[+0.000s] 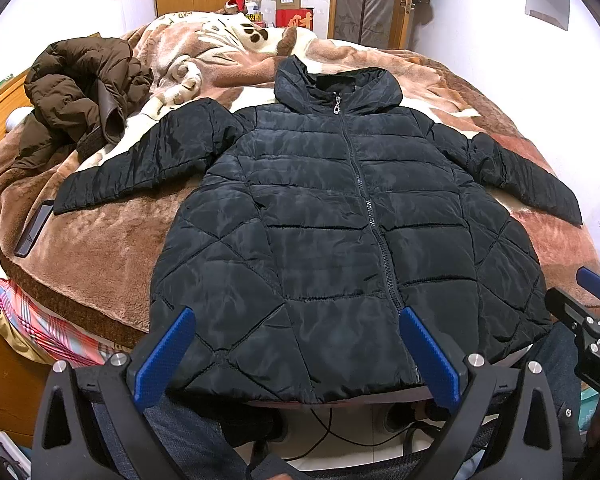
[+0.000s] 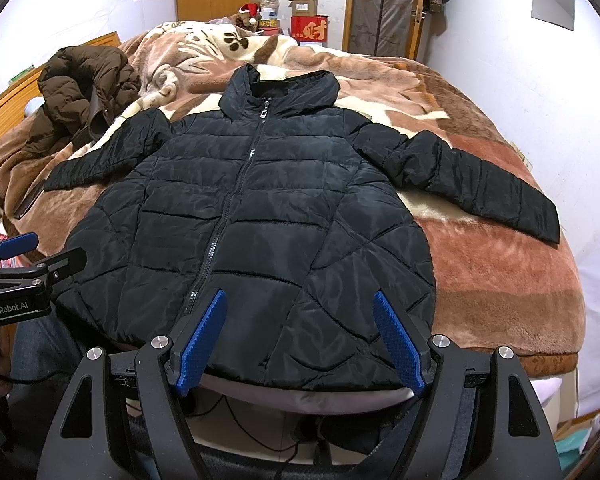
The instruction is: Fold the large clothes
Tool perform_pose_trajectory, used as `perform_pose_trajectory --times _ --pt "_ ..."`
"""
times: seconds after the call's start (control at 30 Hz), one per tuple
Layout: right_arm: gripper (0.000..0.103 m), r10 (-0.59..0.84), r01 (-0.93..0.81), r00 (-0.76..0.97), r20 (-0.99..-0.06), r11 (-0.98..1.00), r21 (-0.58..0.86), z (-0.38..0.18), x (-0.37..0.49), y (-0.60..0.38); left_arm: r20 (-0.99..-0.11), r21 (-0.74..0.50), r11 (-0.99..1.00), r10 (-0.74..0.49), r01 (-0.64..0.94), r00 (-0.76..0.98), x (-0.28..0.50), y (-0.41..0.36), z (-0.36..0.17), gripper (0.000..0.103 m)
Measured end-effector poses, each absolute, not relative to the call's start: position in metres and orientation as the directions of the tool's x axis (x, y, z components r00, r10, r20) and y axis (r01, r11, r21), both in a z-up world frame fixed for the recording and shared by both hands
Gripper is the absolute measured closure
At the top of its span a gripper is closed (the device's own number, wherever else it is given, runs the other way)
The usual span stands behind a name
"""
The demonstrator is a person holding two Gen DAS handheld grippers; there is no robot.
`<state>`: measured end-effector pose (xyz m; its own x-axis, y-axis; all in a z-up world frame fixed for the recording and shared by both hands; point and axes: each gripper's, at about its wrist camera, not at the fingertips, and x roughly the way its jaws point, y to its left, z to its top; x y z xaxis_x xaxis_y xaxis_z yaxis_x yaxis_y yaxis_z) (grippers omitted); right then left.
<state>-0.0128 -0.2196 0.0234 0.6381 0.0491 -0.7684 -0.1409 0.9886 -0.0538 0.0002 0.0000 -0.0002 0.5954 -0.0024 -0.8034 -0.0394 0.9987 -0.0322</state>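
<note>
Since the black puffer jacket (image 1: 340, 216) lies spread face-up, zipped, on the blanketed bed (image 1: 112, 264), puffy, light, slick: with left gripper (image 1: 296, 354) and right gripper (image 2: 302, 340) both gaping empty above the hem, pinch deep at a sleeve cuff (image 2: 540, 220).

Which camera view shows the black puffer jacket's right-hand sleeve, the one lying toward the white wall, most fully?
The right wrist view: the black quilted puffer jacket's sleeve lies whole, shoulder to cuff, on the brown plush blanket. The left wrist view shows the same sleeve complete too, but squeezed and distorted near the fisheye edge.
</note>
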Motion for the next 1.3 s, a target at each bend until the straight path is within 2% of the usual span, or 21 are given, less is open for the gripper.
perform_pose_trajectory --times 0.73,0.93,1.07,1.2,1.3 --pt "0.028 0.1 -0.162 0.641 -0.761 0.987 -0.007 0.011 0.009 -0.223 -0.819 -0.051 0.999 -0.036 -0.01 0.572 0.028 0.009 -0.014 0.0" --pt "0.028 0.133 -0.2 0.62 -0.773 0.98 0.008 0.013 0.047 -0.221 -0.832 -0.102 0.992 -0.046 -0.07 0.553 0.062 0.042 -0.027 0.0" --pt "0.028 0.141 -0.226 0.604 -0.784 0.974 0.001 0.007 0.071 -0.216 -0.827 -0.087 0.988 0.0 -0.128 0.562 0.085 0.069 -0.035 0.01" --pt "0.028 0.133 -0.241 0.59 -0.796 0.97 -0.016 -0.002 0.099 -0.21 -0.831 -0.083 0.982 0.025 -0.168 0.556 0.11 0.098 -0.042 0.01" --pt "0.028 0.13 -0.236 0.576 -0.807 0.972 -0.011 -0.008 0.121 -0.208 -0.837 -0.135 0.969 0.0 -0.206 0.547 0.13 0.127 -0.05 0.01"
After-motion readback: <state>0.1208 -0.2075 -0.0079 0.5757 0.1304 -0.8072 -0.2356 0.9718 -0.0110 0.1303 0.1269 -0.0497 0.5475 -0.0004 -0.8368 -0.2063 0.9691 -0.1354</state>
